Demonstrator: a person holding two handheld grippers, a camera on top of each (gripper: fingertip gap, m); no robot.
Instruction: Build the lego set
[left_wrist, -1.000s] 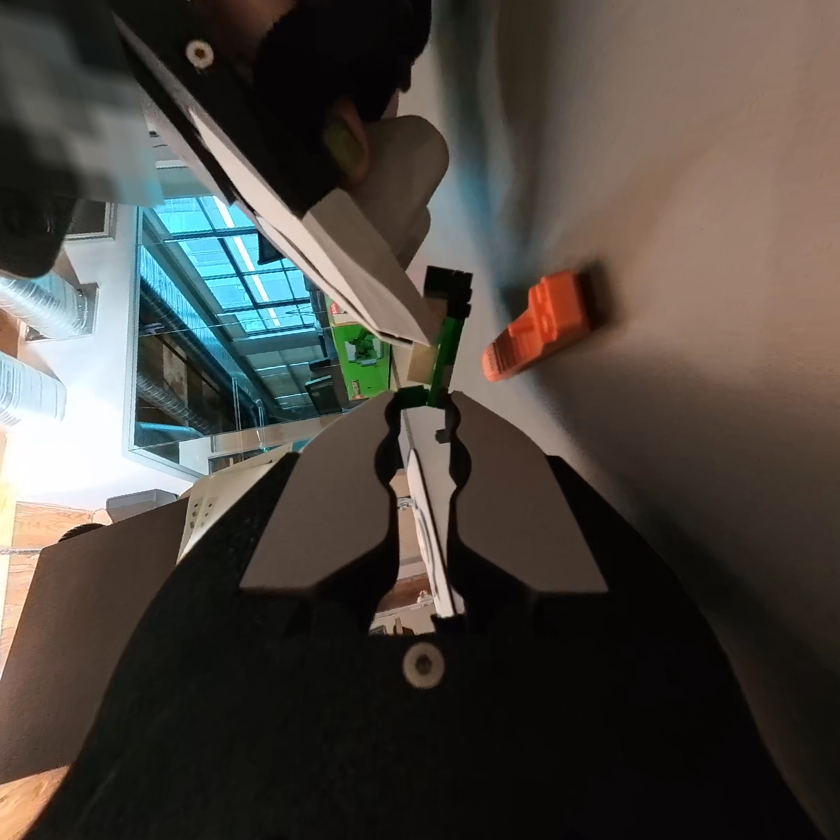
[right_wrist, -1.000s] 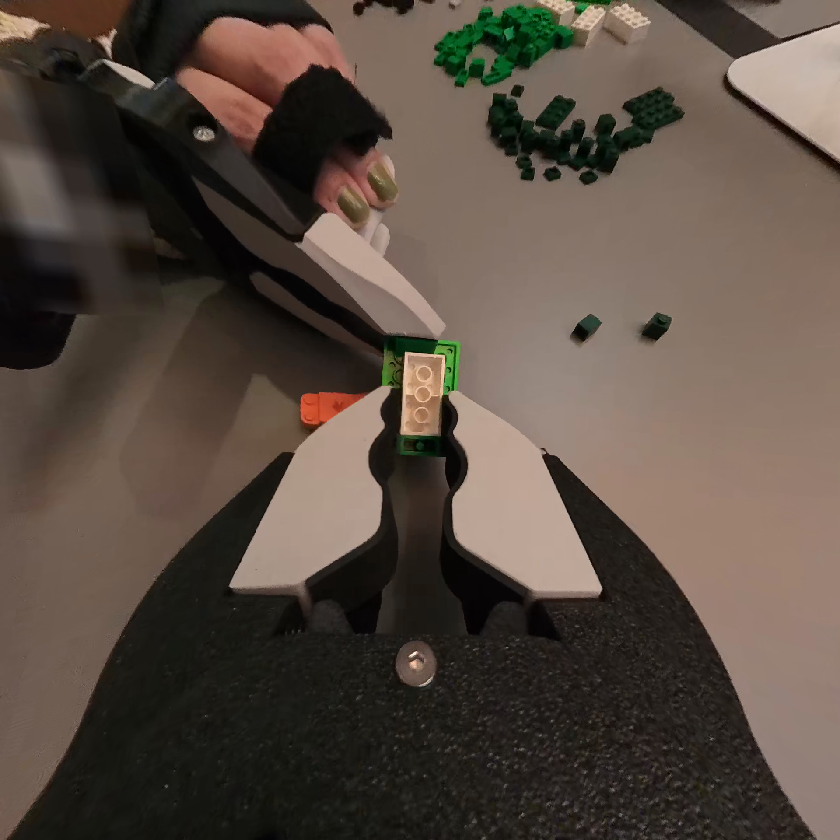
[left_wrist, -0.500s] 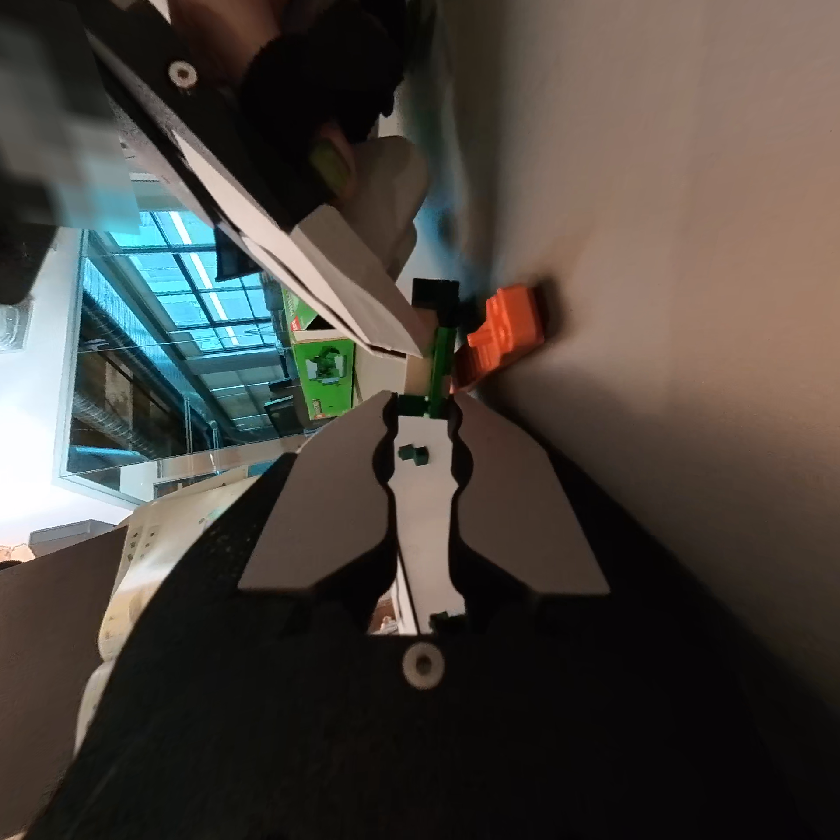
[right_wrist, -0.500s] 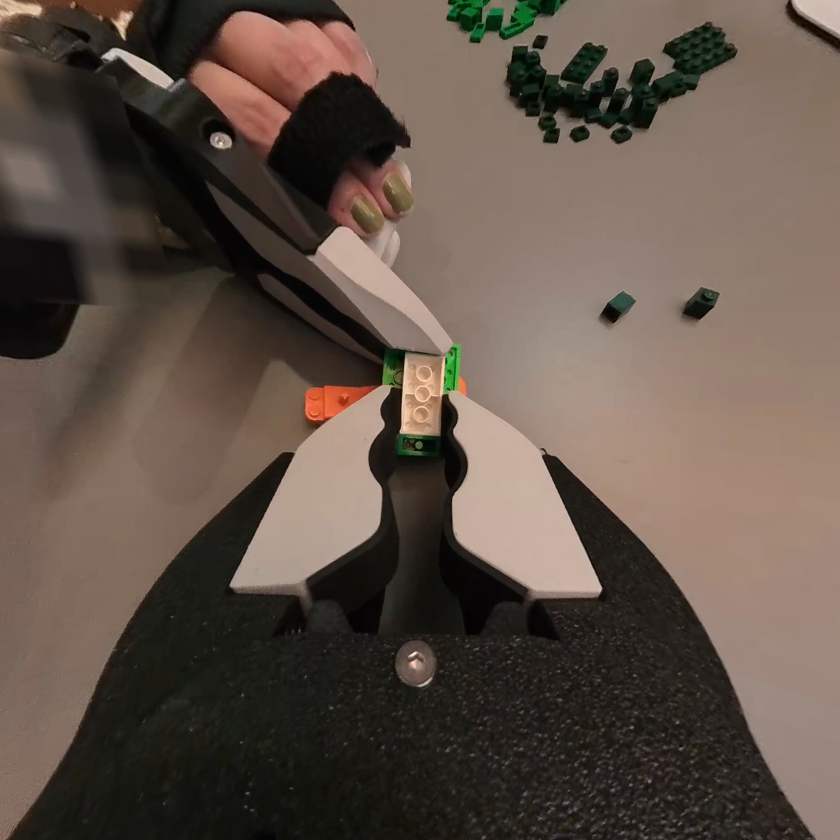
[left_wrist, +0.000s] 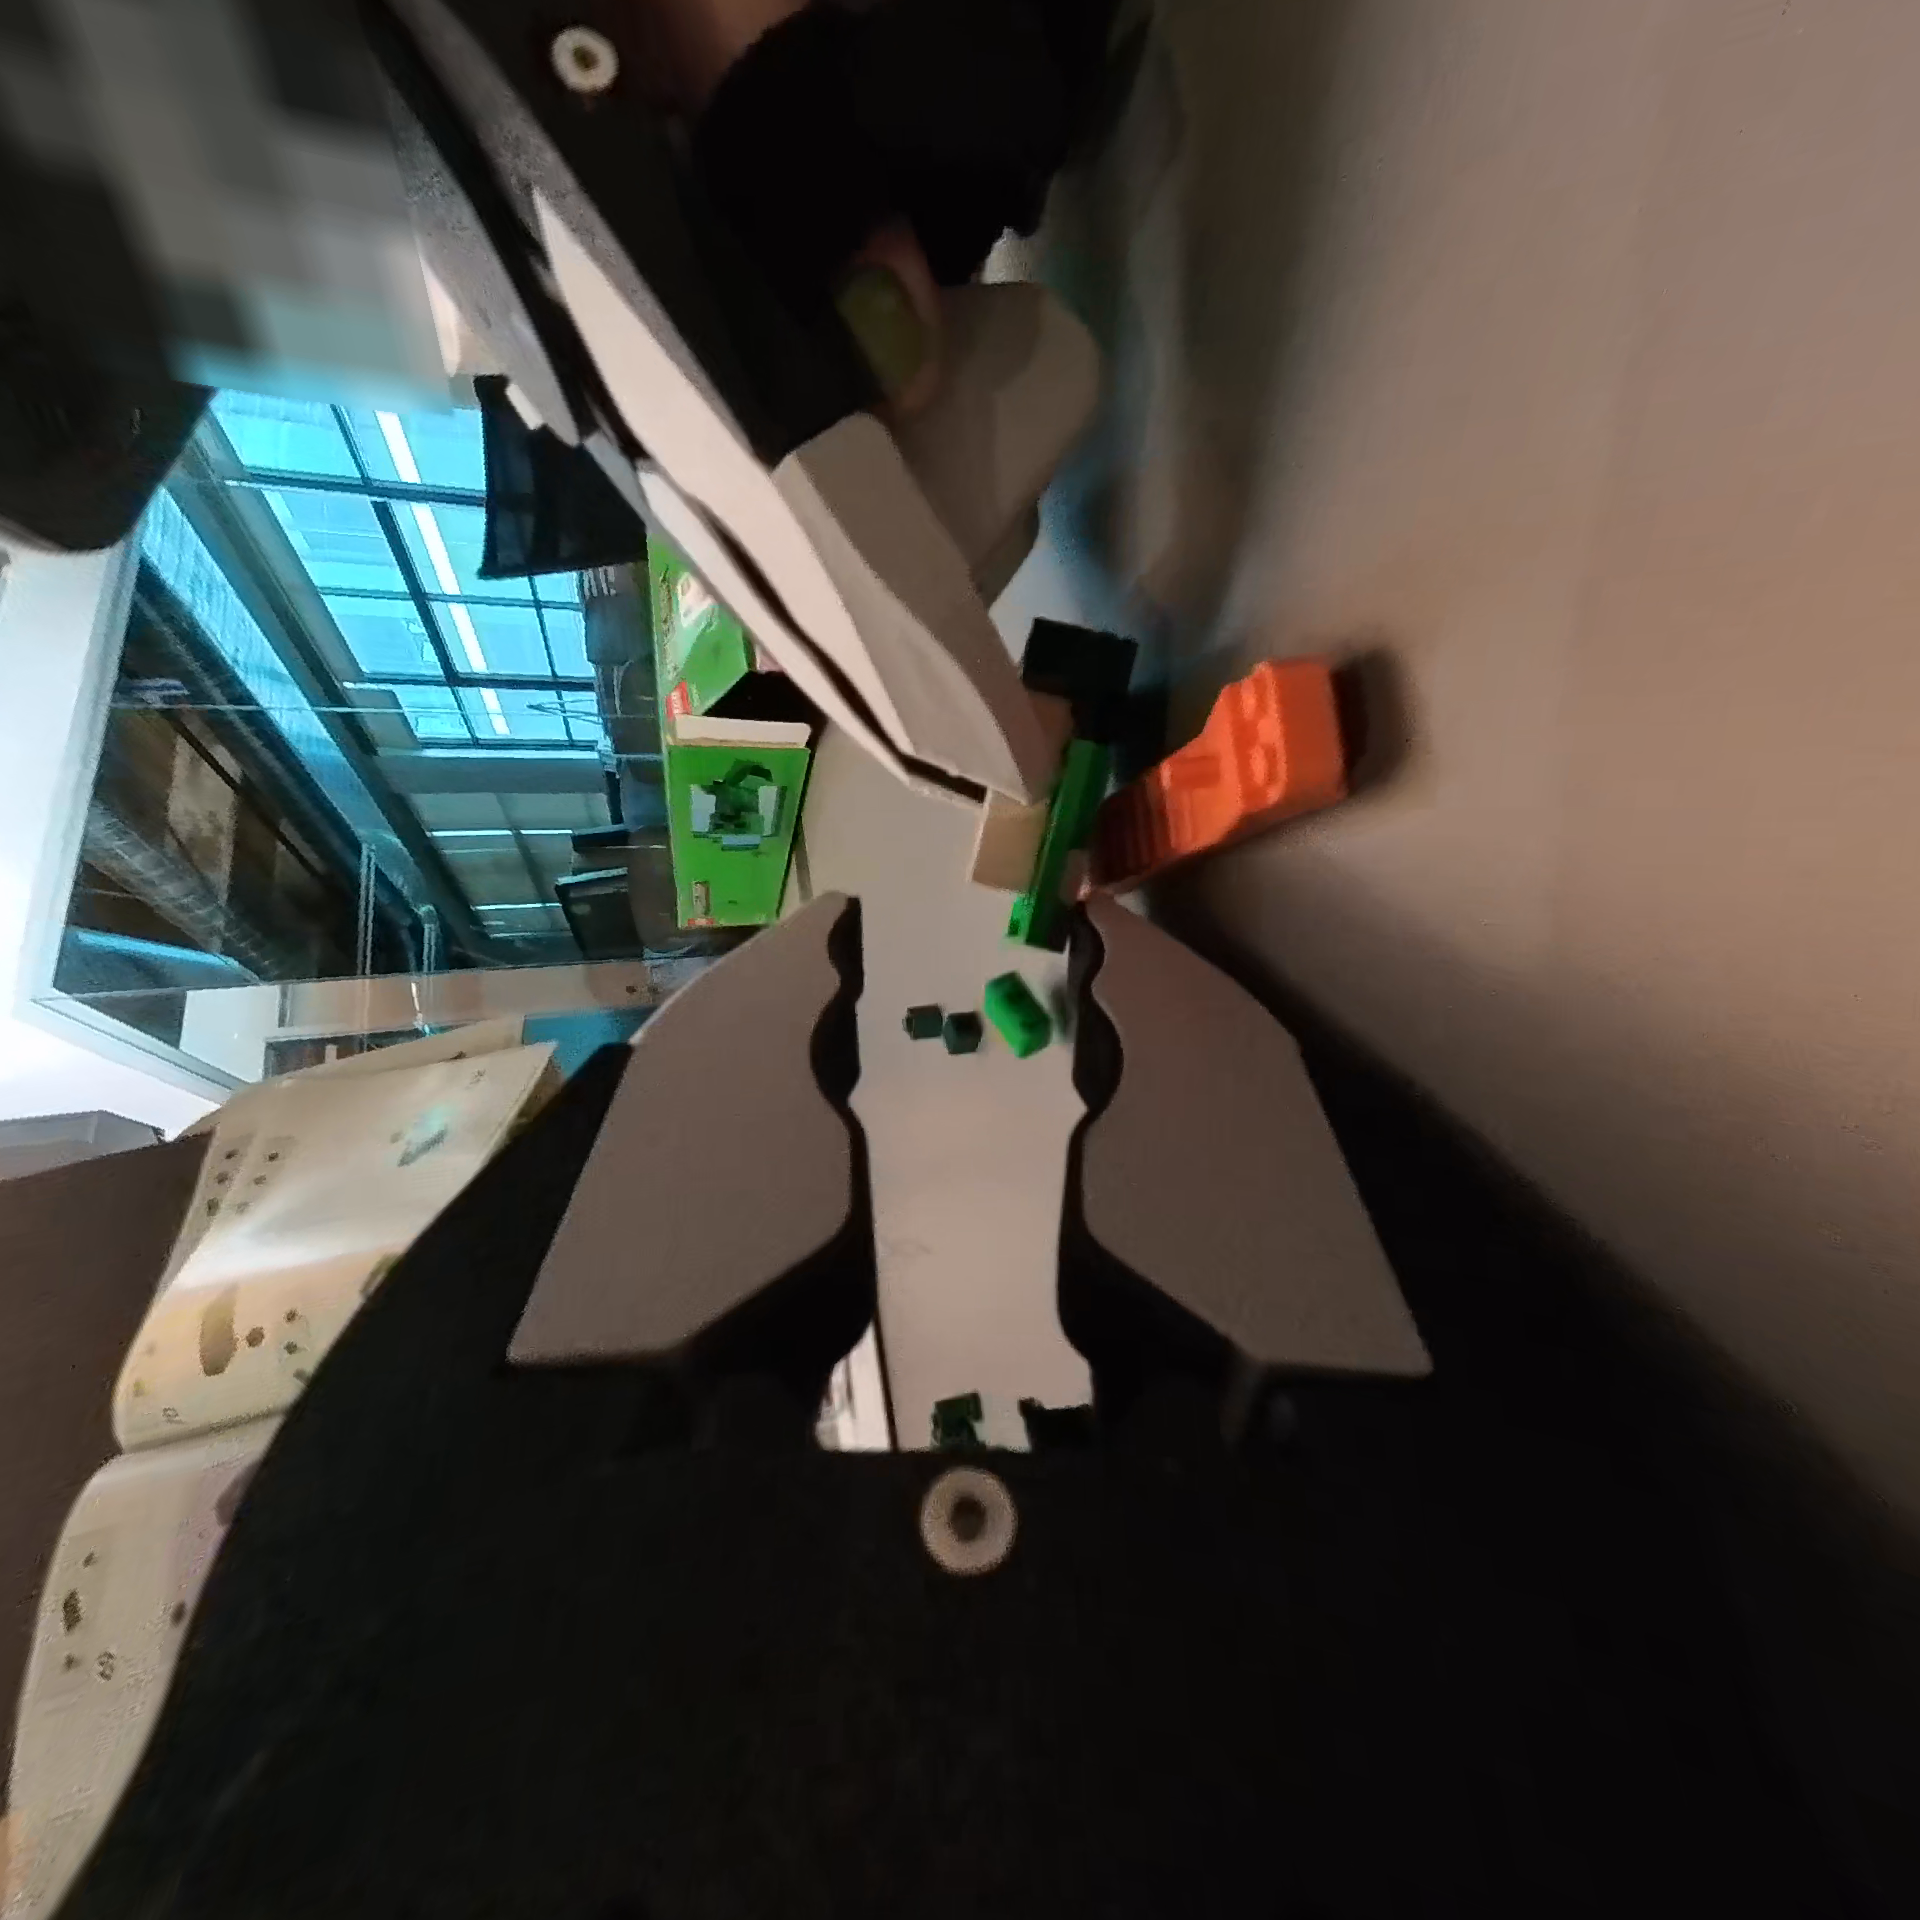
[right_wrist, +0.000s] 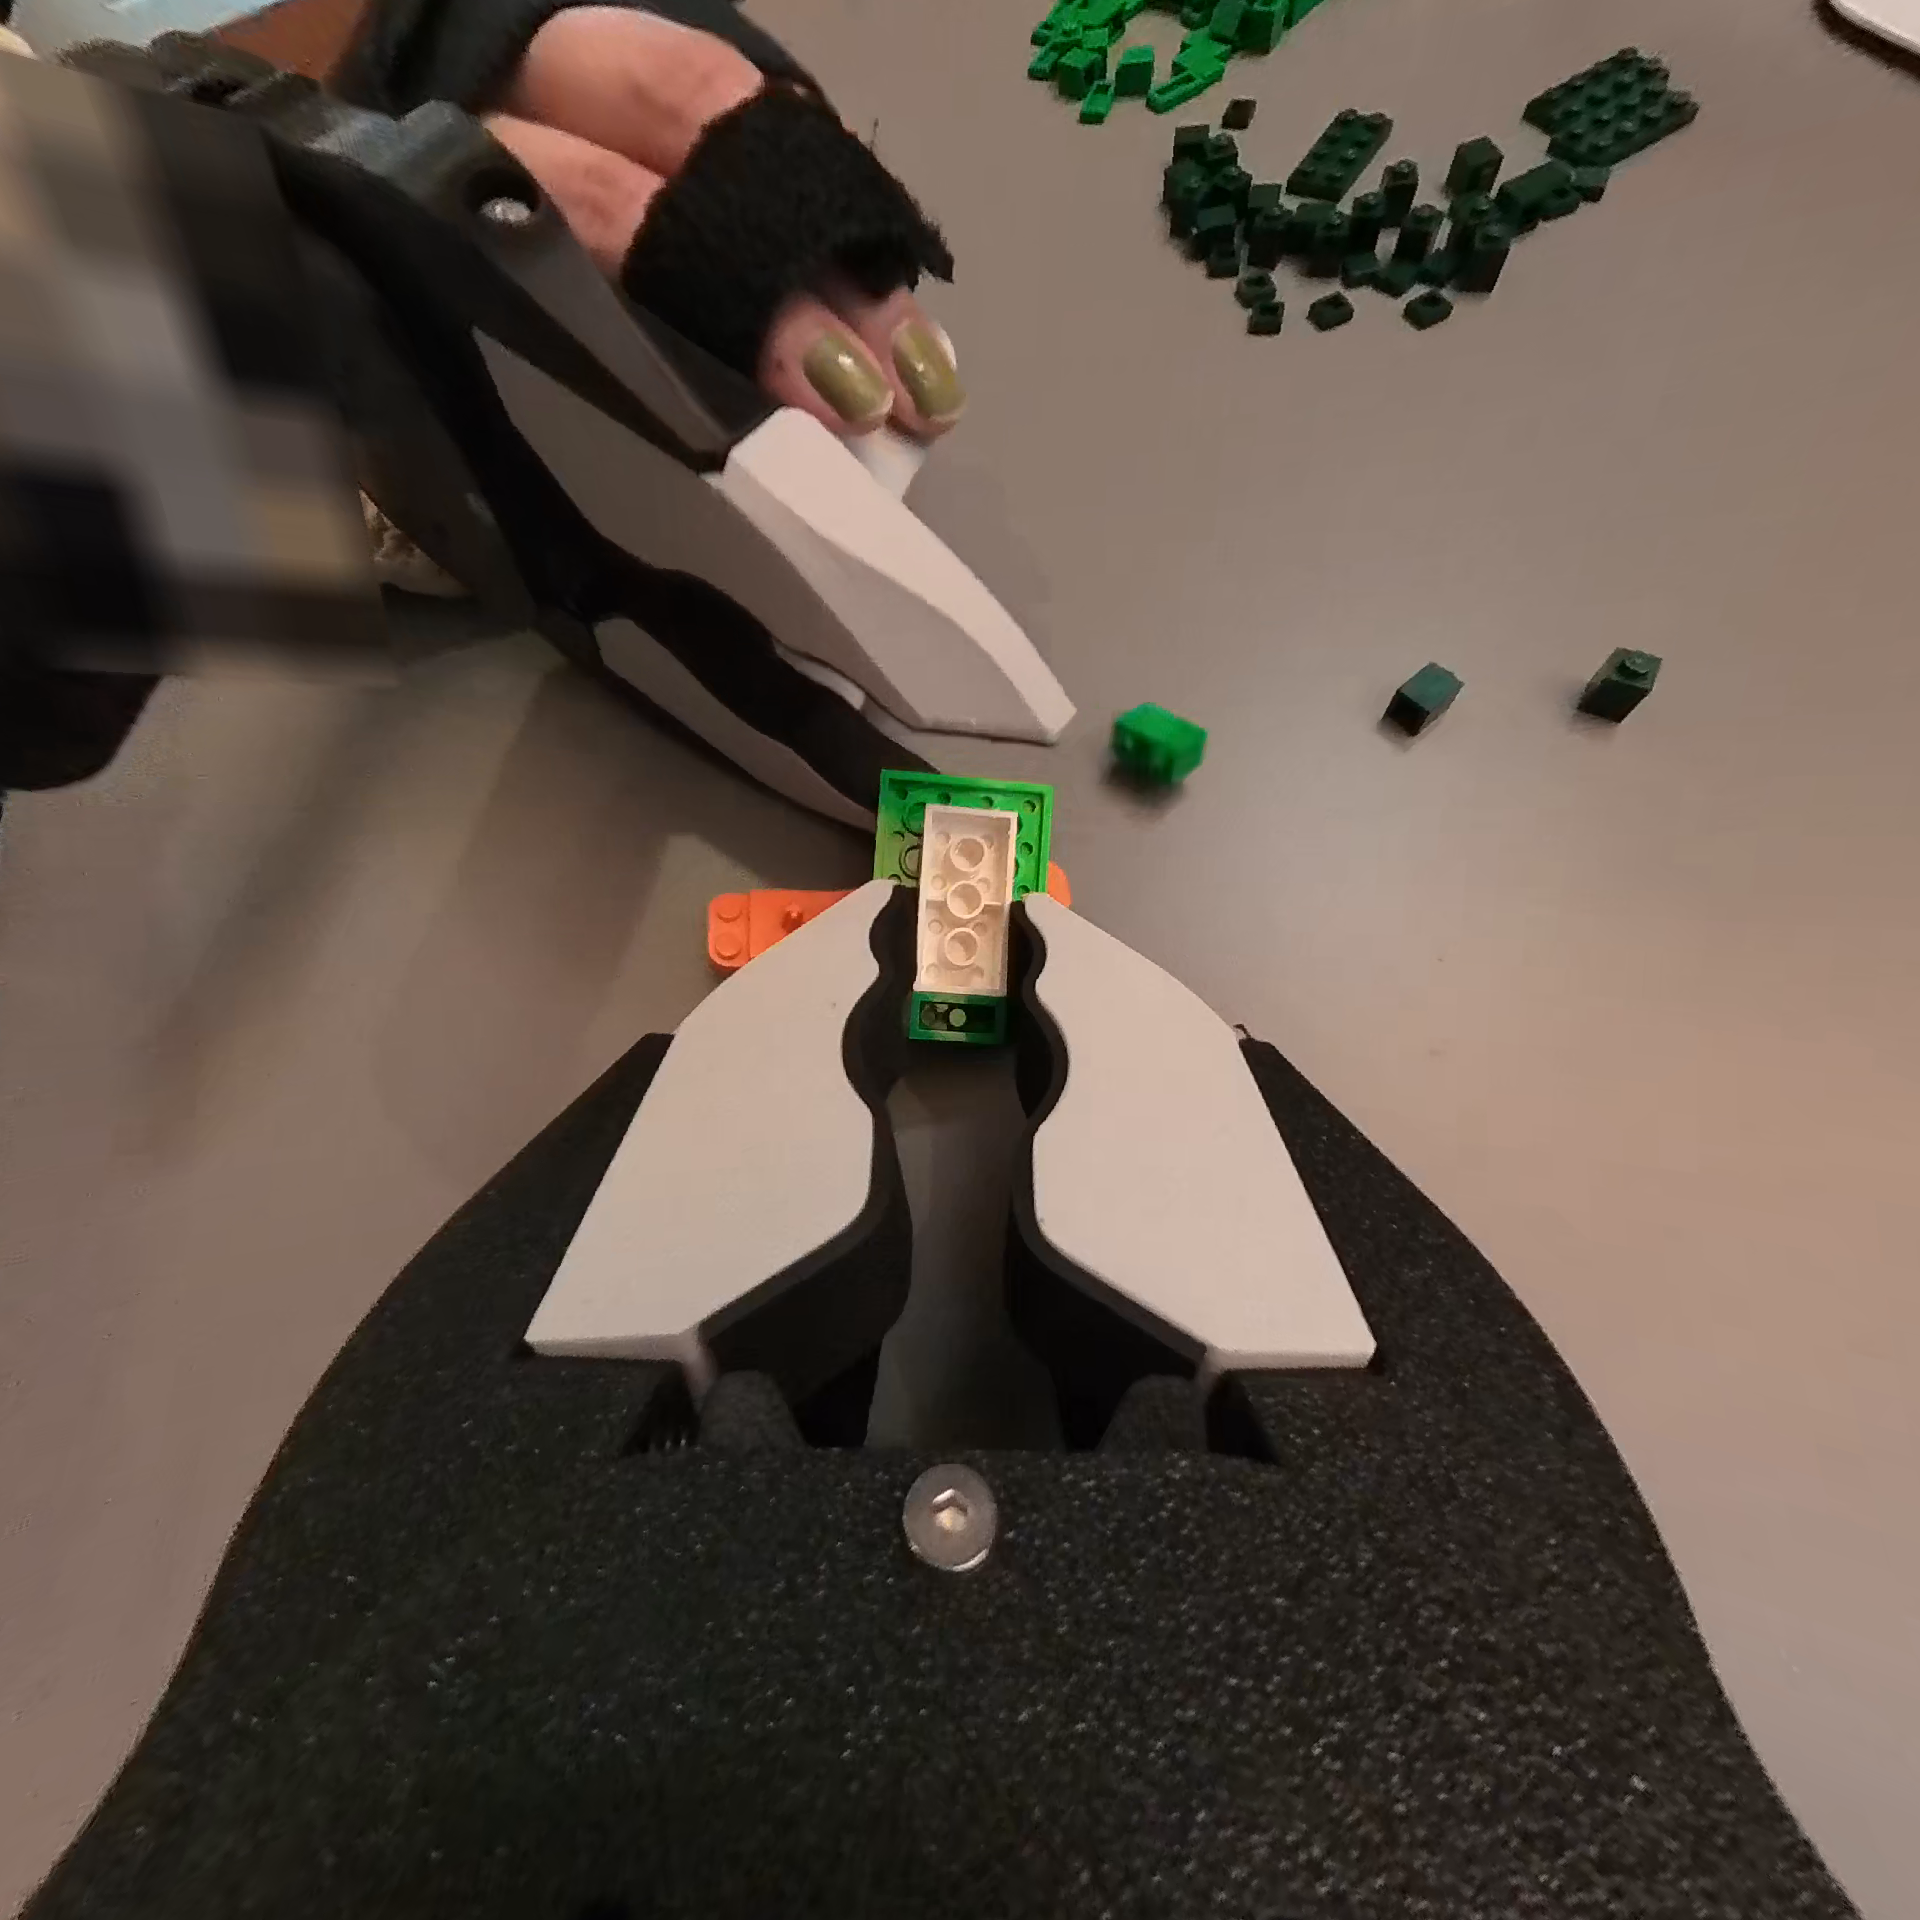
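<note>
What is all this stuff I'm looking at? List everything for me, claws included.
white brick on bright green plate: one, white and green, gripped in the right claw
loose bright green brick: one, on the table near the left claw's tip
loose dark green bricks: two, farther right, apart
dark green brick pile: one, far right
bright green brick pile: one, top edge
orange plastic tool: one, flat behind the right claw
grey table: one, under everything
green cardboard box: one, background
gloved hand: one, black glove, holding the left claw
left claw: grey, open
right claw: grey, shut
</note>
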